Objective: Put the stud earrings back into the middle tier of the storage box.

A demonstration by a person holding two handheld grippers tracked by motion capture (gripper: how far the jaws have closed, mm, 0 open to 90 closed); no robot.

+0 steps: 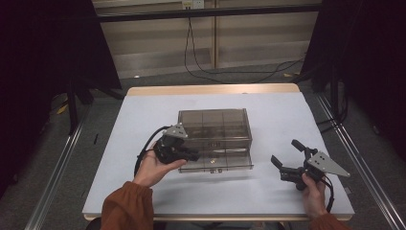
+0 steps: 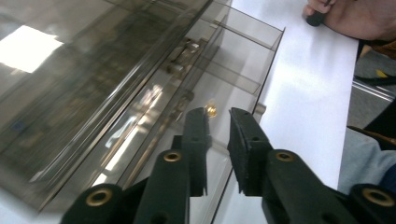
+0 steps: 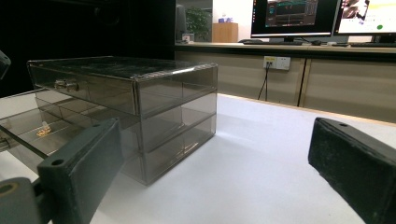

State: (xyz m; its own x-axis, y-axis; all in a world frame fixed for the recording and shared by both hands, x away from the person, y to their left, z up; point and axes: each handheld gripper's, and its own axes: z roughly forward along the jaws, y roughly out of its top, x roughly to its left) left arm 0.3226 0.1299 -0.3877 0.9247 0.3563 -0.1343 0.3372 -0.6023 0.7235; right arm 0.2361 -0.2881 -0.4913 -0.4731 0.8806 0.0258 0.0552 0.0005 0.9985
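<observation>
Two black jaws of the left gripper (image 2: 217, 149) rise at the bottom of the left gripper view, standing only a narrow gap apart with nothing pressed between their pads; the front wall of the pulled-out bottom drawer (image 2: 233, 88) of the smoky clear-plastic drawer cabinet (image 2: 93, 84) lies just beyond and partly under their tips. A small gold-coloured object (image 2: 211, 110) sits on the drawer floor right ahead of the tips, a little to the left jaw's side. From the high view, the left gripper (image 1: 184, 154) hangs at the drawer's left front corner, pointing rightward along the drawer's long axis, which runs across the white table (image 1: 143, 115), while the cabinet (image 1: 214, 125) stands behind it at the table's middle. The right gripper (image 1: 285, 164) rests well apart toward the right front of the table, jaws spread wide and empty, facing the cabinet's right side. By my reading the left hand is far nearer to both the drawer front and the gold piece, so whatever comes next, a push on the drawer or a reach inside, falls to it, with the travel either toward the cabinet or down into the tray.
</observation>
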